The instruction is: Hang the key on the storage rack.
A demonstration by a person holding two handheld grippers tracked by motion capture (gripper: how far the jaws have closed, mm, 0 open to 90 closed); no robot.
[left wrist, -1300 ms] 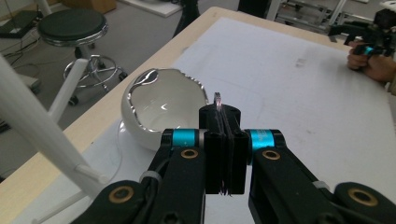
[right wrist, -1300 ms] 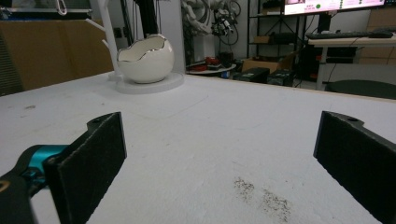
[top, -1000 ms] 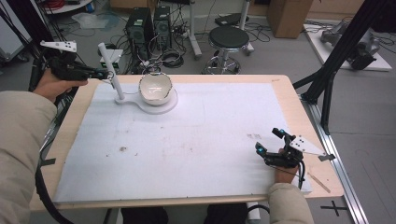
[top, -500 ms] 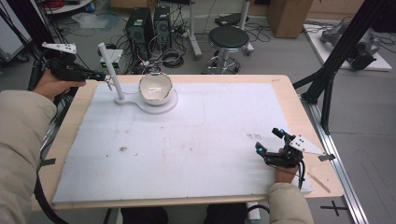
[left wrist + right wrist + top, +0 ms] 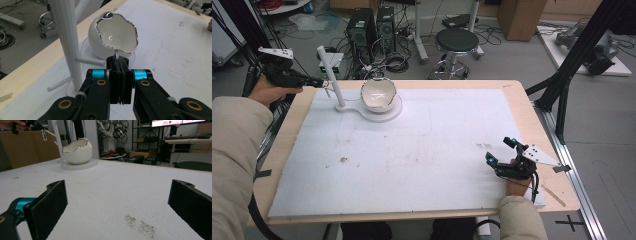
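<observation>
Earring (image 5: 44,135) pinched in left gripper (image 5: 319,82) beside stand (image 5: 332,75); right gripper (image 5: 501,152) gapes over white mat (image 5: 422,150).

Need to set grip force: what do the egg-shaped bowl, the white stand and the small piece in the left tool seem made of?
Egg-shaped bowl: probably glazed ceramic, glossy white with highlights and a silvery jagged rim. White stand: likely matte plastic, finely ribbed like a 3D print. Small piece held by the left tool: looks like thin shiny metal, a small ring or clasp; too small to be sure.
</observation>
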